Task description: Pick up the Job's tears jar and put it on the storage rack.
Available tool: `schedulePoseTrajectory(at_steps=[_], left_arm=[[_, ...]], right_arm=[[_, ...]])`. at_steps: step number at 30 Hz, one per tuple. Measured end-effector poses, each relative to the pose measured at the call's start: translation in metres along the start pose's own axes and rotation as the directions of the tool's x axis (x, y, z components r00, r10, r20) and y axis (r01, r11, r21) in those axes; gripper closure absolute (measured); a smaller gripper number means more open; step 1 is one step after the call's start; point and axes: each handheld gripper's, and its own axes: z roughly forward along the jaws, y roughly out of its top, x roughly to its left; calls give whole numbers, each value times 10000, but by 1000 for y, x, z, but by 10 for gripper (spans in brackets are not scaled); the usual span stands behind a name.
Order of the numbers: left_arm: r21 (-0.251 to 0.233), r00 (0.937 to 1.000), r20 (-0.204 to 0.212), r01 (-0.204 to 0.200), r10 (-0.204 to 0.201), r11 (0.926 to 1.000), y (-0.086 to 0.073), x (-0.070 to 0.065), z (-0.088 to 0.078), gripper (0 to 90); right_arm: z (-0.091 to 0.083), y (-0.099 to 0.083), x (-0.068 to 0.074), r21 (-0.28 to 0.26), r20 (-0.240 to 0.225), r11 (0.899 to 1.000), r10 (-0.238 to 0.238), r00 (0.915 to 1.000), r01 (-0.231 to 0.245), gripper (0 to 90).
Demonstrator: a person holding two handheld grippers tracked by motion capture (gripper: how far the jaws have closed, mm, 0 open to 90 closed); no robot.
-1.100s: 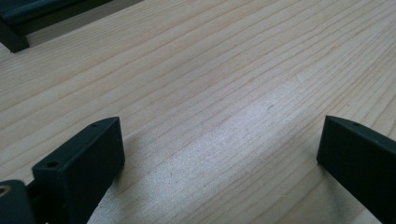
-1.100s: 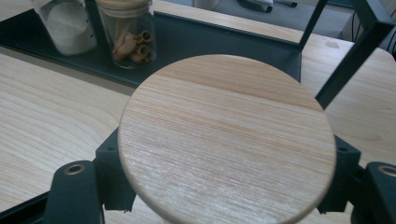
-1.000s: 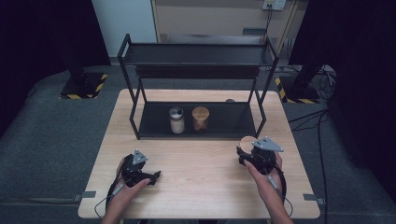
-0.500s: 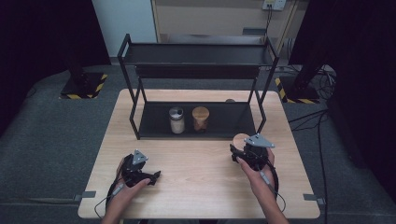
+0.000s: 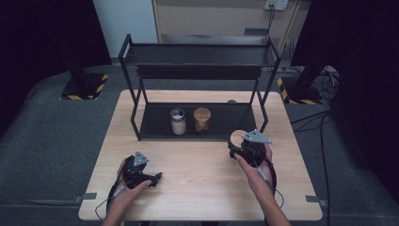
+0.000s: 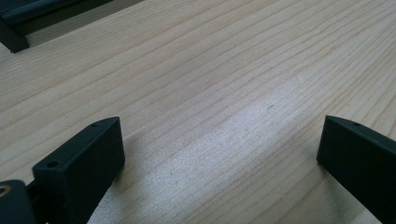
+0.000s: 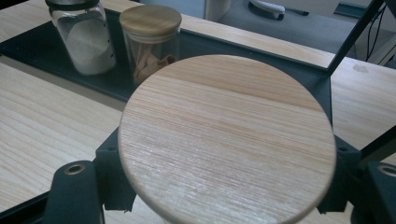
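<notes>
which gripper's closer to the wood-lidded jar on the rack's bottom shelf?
Right. The right gripper, shut on a jar with a round wooden lid, sits just in front and to the right of the wood-lidded jar. The left gripper, open, rests farther away at the table's front left.

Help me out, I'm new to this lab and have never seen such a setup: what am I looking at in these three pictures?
A person sits at a wooden table with a hand-held two-jaw gripper in each hand. The high view looks down from above; the other two come from cameras riding on the grippers. A black rack stands on the table, with a jar of white powder and a wooden-lidded jar on its bottom shelf. The right gripper is shut on a jar with a round wooden lid, near the rack. The left gripper rests open over bare wood, holding nothing.
</notes>
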Motion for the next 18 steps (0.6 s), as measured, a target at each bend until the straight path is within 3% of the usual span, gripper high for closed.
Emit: schedulePoseTrajectory(at_steps=[18], left_arm=[[1,10000,6,3,-3,10000,0,0,0,0]], right_arm=[[19,16,3,29,-158,10000,-32,9999,33,261]])
